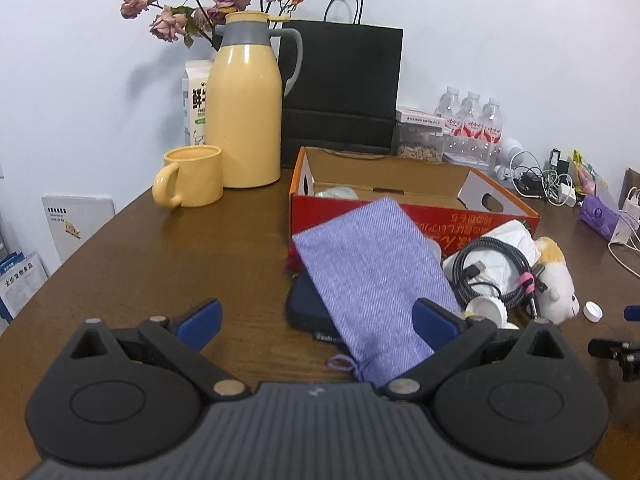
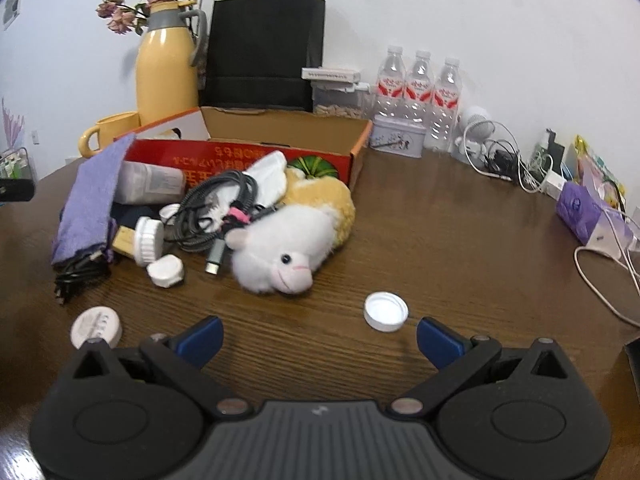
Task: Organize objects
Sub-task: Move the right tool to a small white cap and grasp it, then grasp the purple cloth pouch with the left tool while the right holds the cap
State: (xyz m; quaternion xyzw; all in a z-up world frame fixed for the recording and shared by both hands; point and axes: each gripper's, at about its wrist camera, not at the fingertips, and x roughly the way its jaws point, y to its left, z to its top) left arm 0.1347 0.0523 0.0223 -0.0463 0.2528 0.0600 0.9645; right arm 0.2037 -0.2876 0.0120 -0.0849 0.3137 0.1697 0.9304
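A heap of loose things lies in front of a red cardboard box (image 1: 496, 194) (image 2: 352, 148) on the brown table. A purple cloth pouch (image 1: 372, 284) (image 2: 90, 200) leans over a dark case (image 1: 308, 308). Beside it are a coiled black cable (image 1: 496, 268) (image 2: 216, 208), a white and yellow plush toy (image 1: 556, 280) (image 2: 288, 248), small white jars (image 2: 150, 240) and a white bottle cap (image 2: 386, 312) (image 1: 593, 311). My left gripper (image 1: 318, 322) is open, its right finger just over the pouch's near end. My right gripper (image 2: 318, 340) is open above bare table, just short of the cap.
At the back stand a yellow thermos jug (image 1: 244, 108) (image 2: 166, 68), a yellow mug (image 1: 192, 176), a black paper bag (image 1: 340, 88) (image 2: 264, 48), three water bottles (image 2: 420, 88), a small tin (image 2: 396, 140) and tangled chargers (image 2: 508, 160). A round white lid (image 2: 96, 326) lies near left.
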